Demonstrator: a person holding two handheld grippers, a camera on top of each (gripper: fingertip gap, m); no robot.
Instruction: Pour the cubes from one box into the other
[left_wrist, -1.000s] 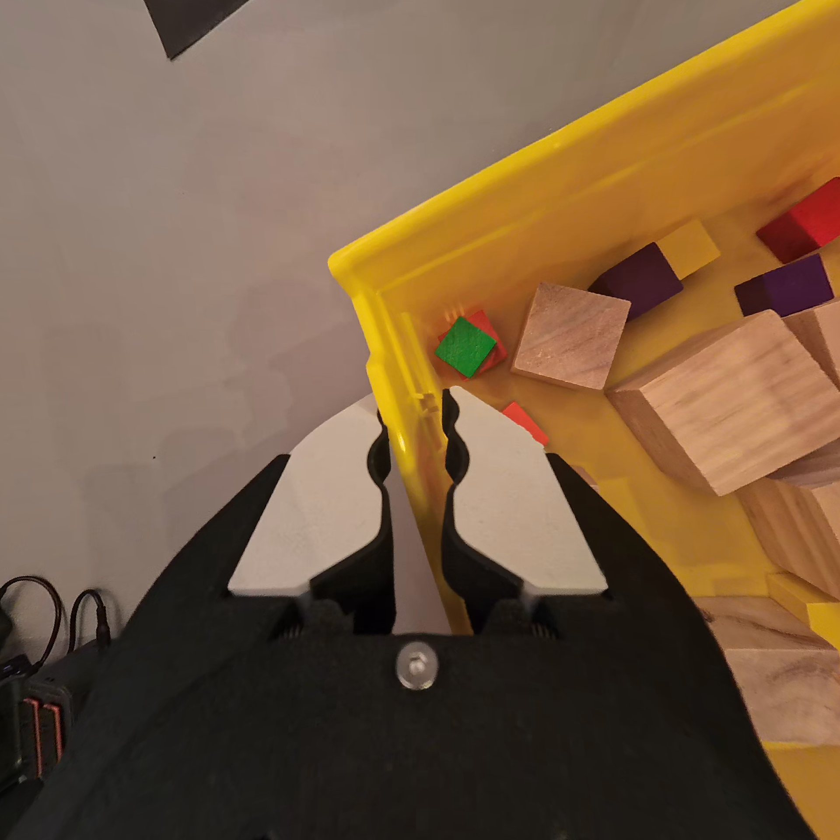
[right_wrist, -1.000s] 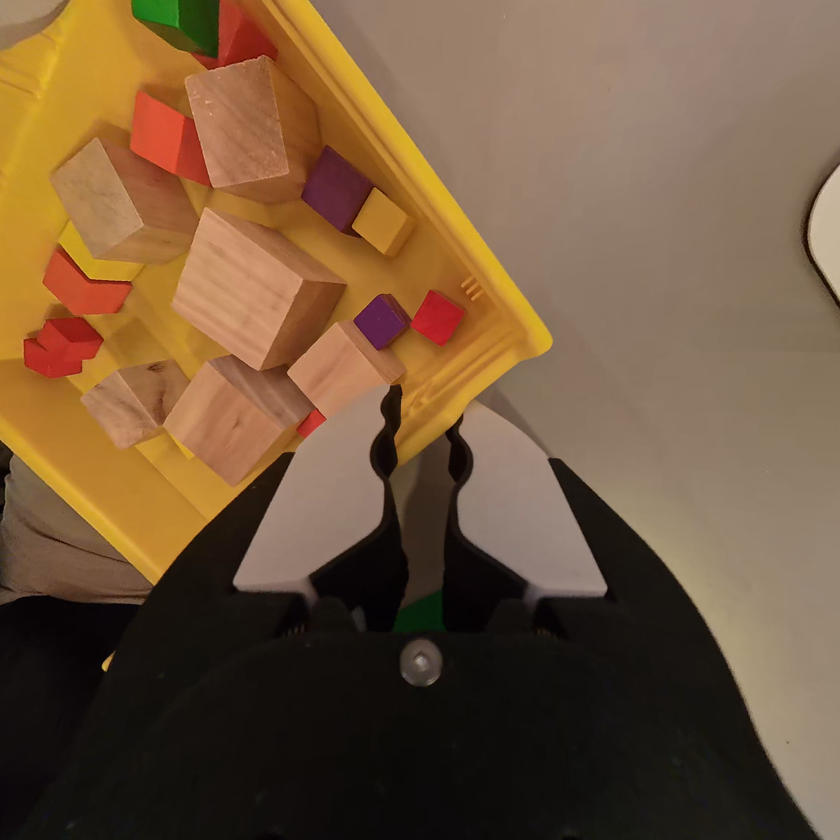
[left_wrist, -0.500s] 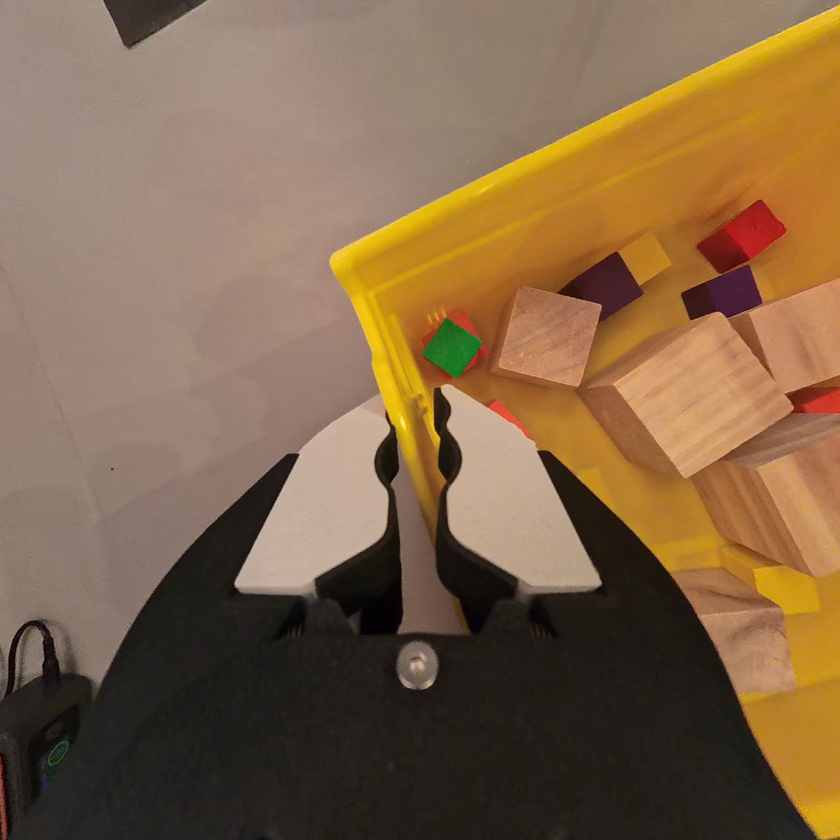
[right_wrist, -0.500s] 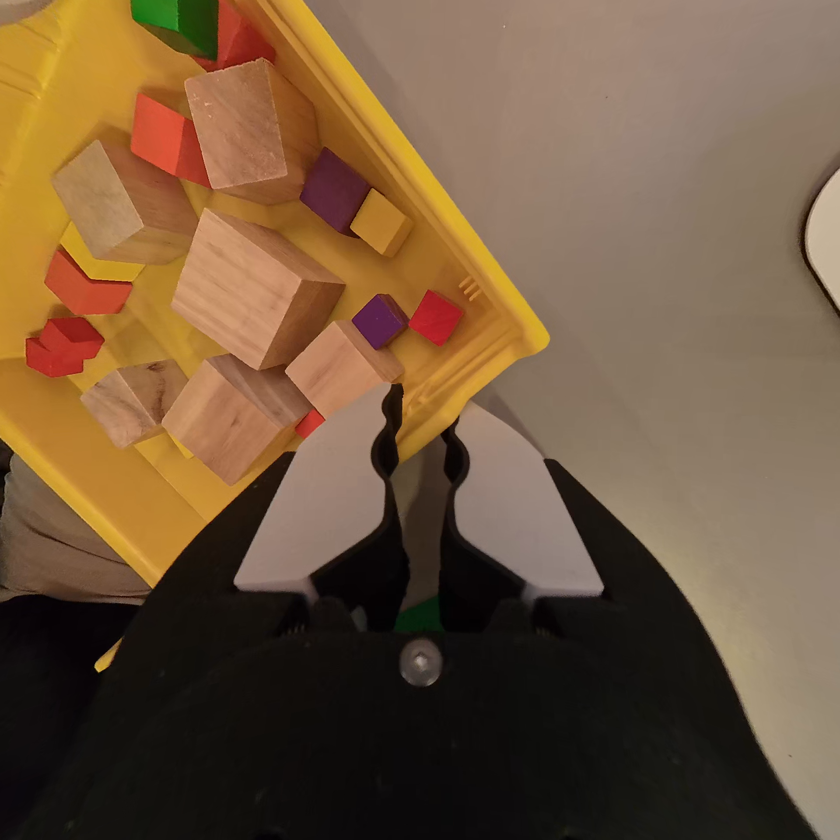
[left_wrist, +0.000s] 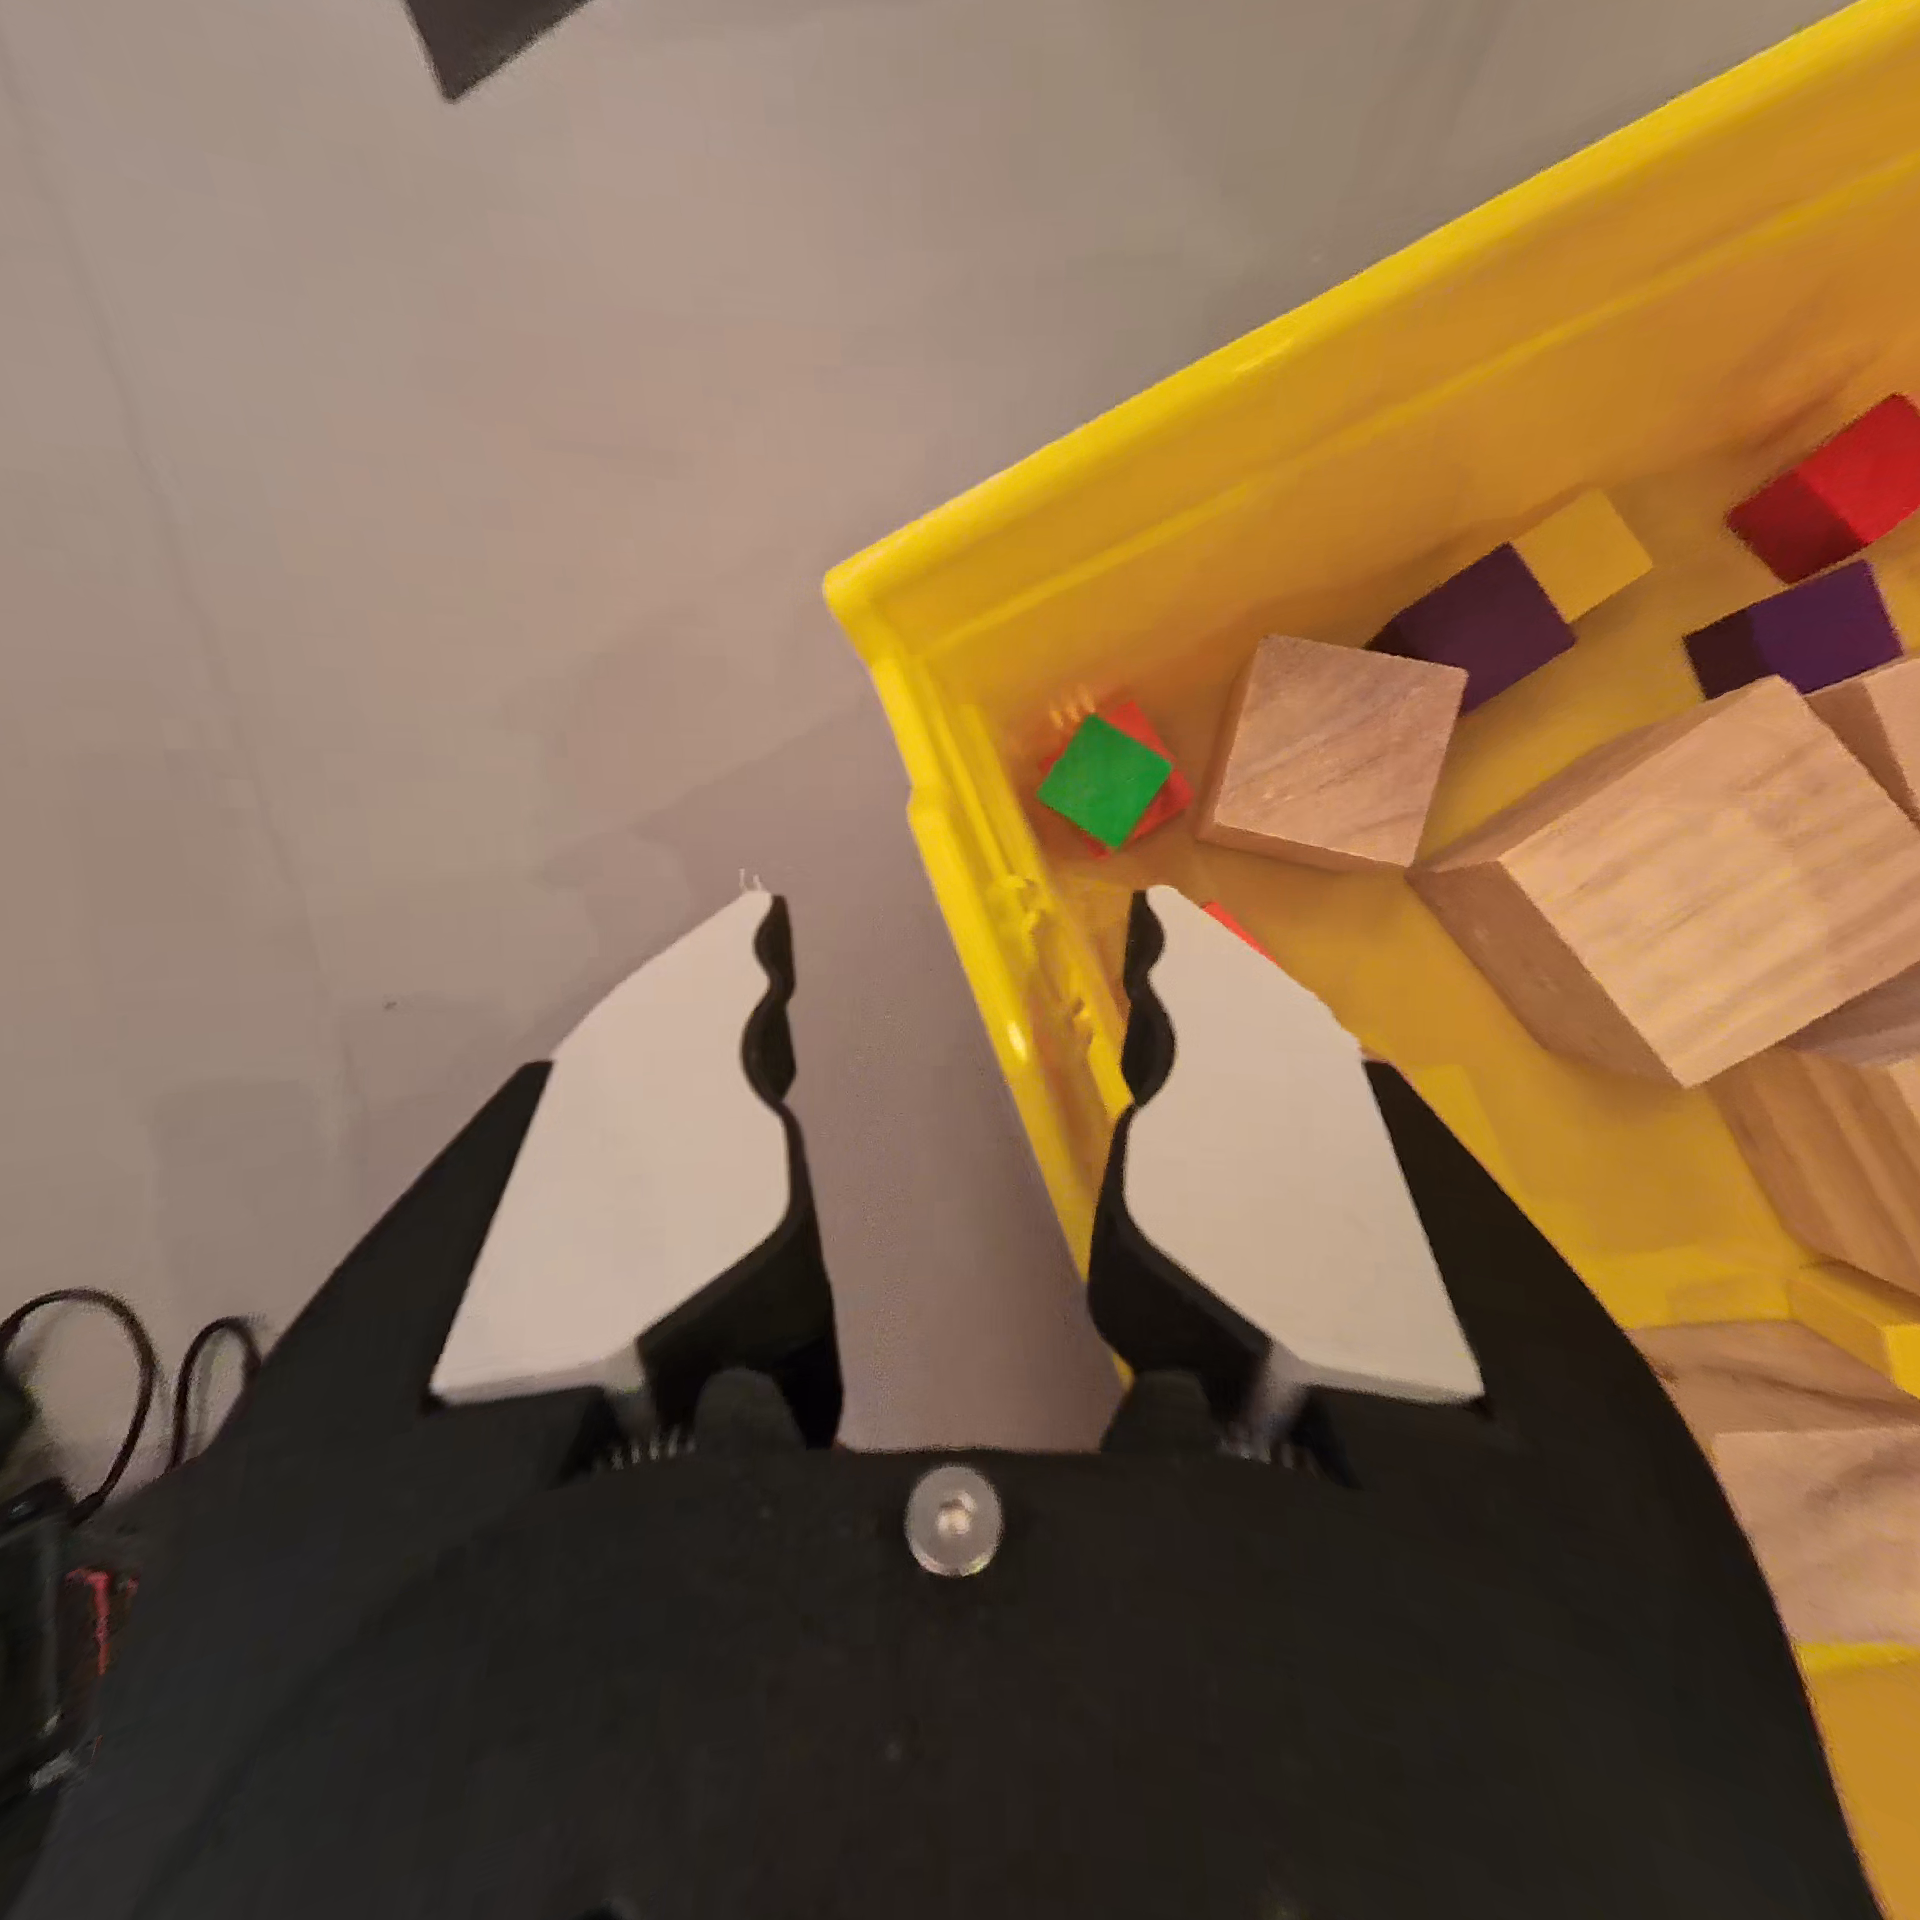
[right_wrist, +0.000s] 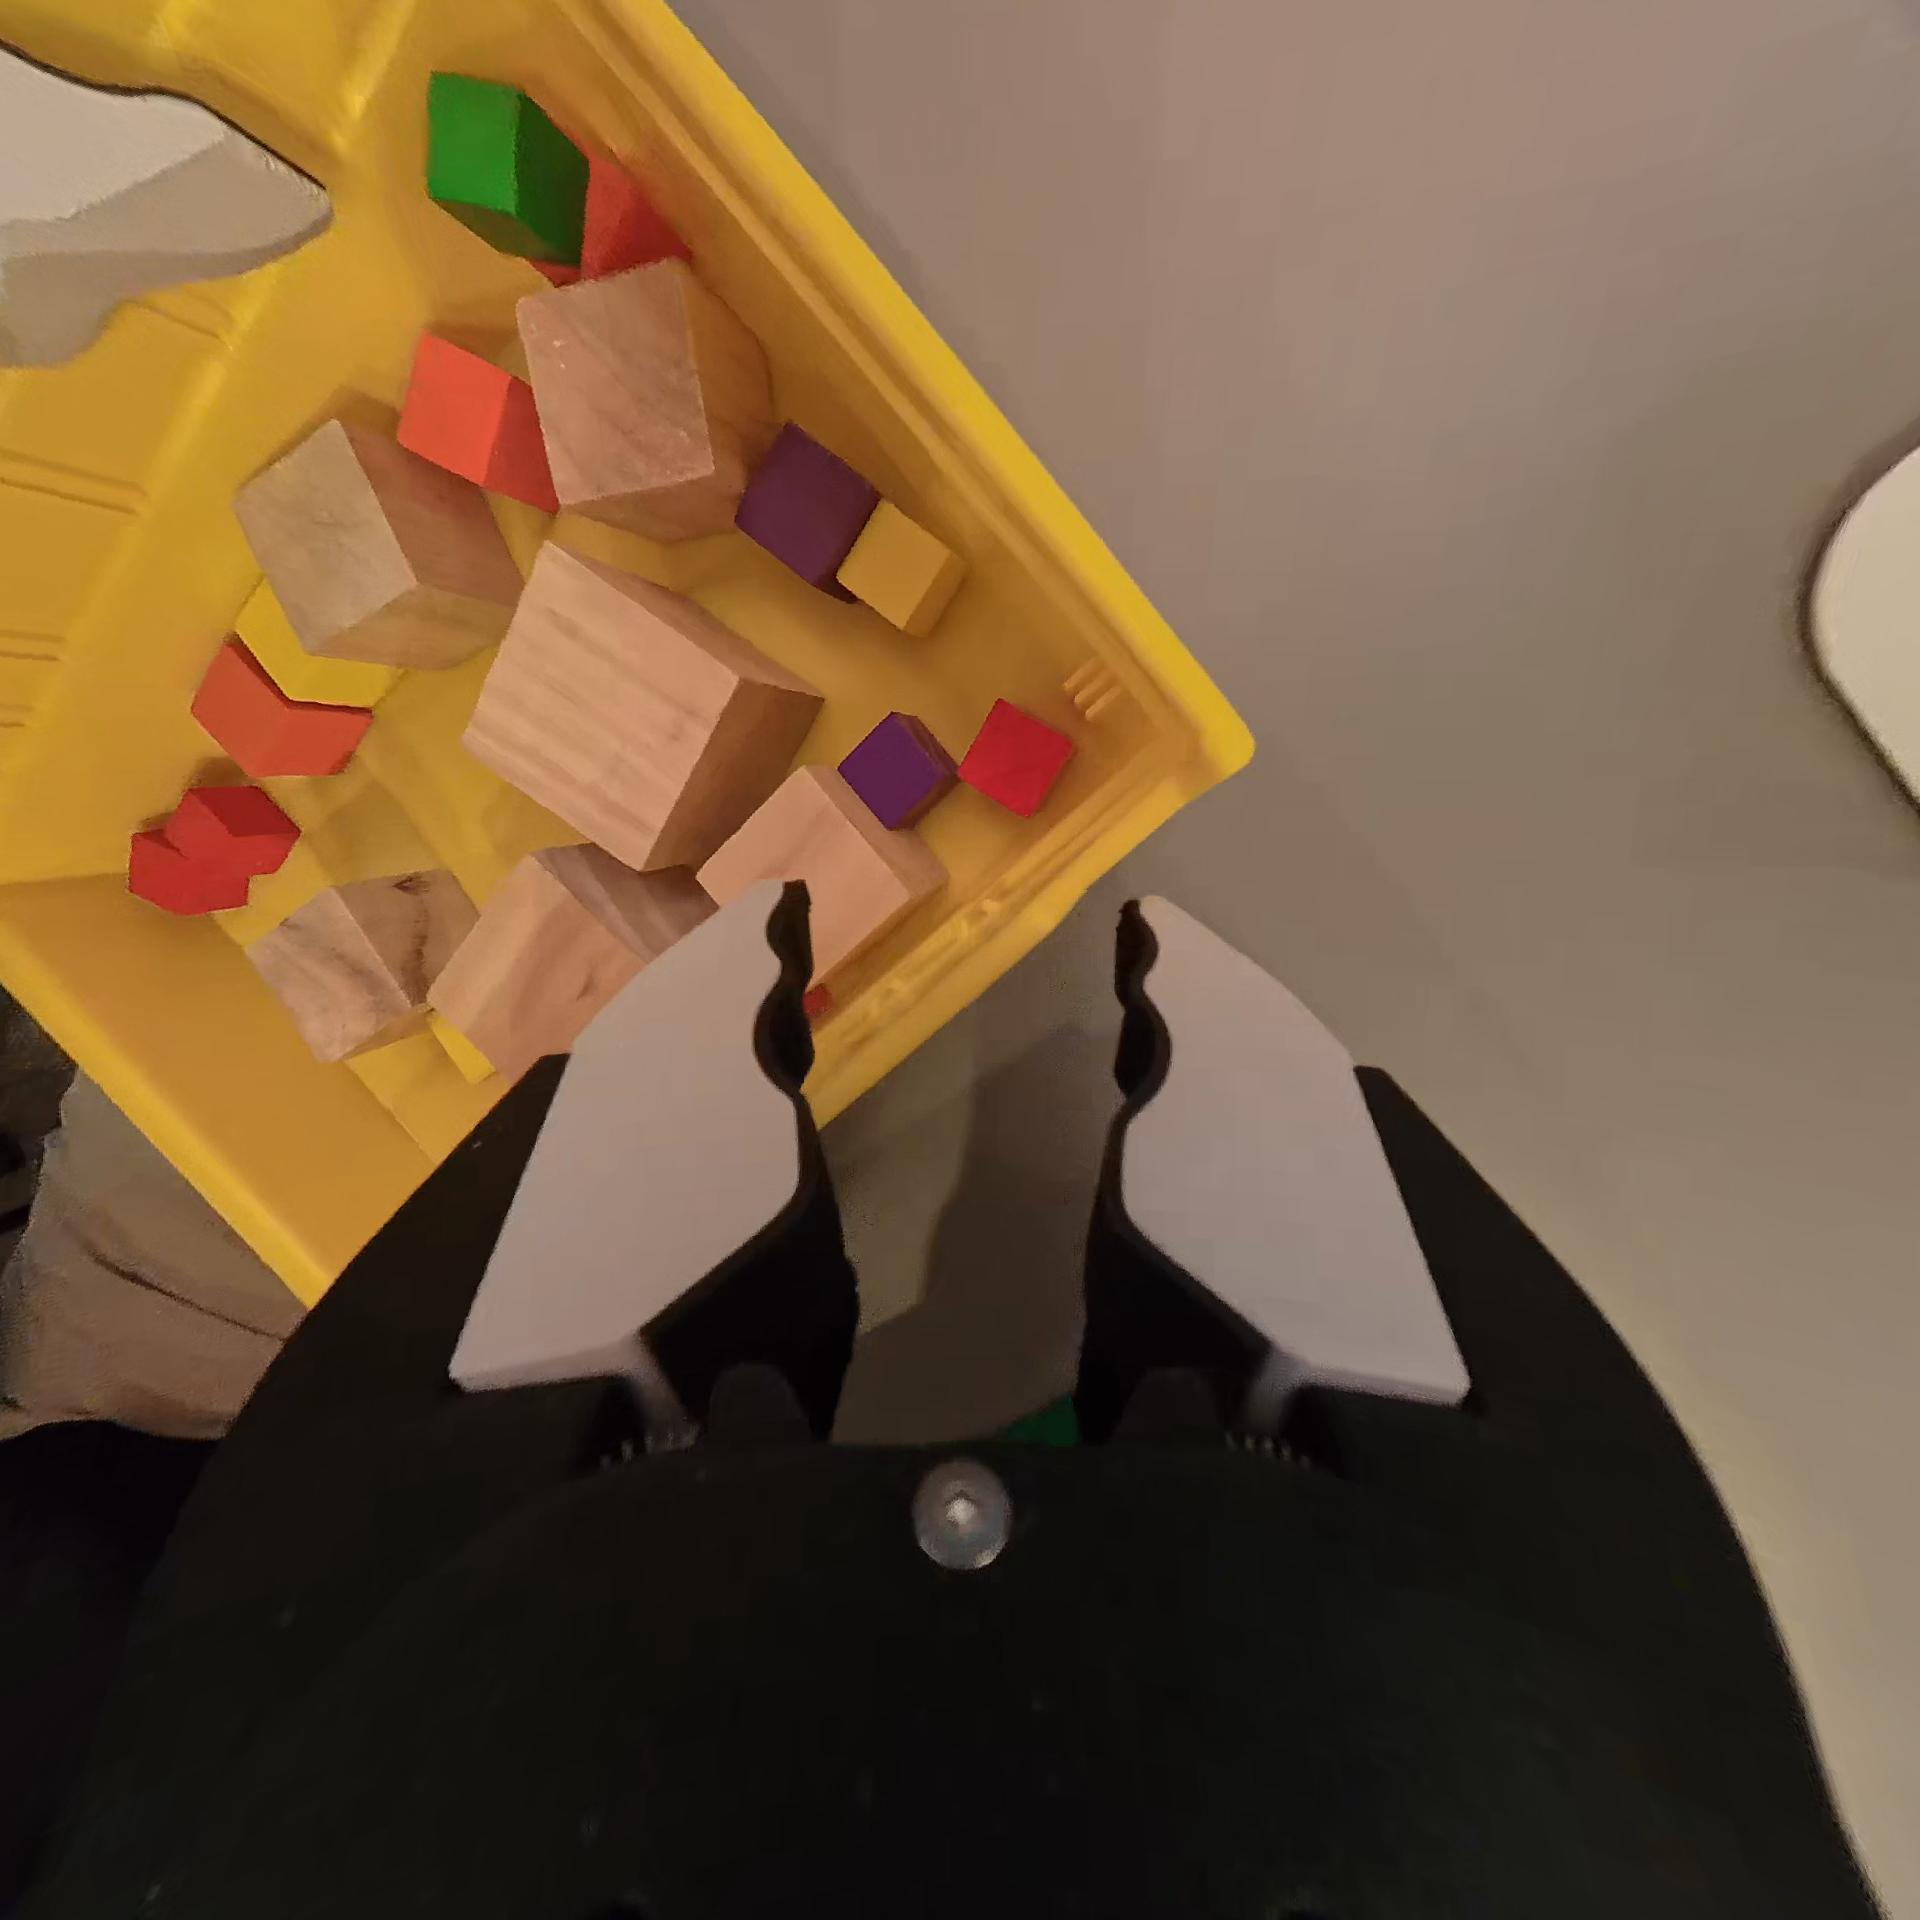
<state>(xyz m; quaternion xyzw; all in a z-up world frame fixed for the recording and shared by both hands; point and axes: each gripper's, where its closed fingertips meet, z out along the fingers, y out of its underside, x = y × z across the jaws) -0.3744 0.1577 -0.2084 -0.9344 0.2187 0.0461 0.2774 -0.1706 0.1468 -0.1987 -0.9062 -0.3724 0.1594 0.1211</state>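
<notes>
My left claw (left_wrist: 956, 914) stood open, its two white fingers parted on either side of the short end wall of the yellow plastic box (left_wrist: 1299, 416), one finger outside and one inside, neither pressing the wall. My right claw (right_wrist: 961, 904) was likewise open at the opposite short end, one finger over the box's floor and the other beyond the rim near the corner, gripping nothing. The box lay flat, as far as I could judge, on the pale grey worktop (left_wrist: 416, 520), and it held the cubes: large plain wooden cubes (right_wrist: 634, 707) in the middle, a green cube (left_wrist: 1103, 781) resting on a red one in the corner by my left claw, two purple cubes (right_wrist: 805, 504) and a small yellow cube (right_wrist: 899, 566) along the long wall, a red cube (right_wrist: 1015, 755) in the corner by my right claw. I took the step in hand to be letting go of the box. The second box was not in sight, though a green sliver under my right claw may have been part of it; I could not tell. Next I needed to draw both claws straight back off the walls without nudging the box.
</notes>
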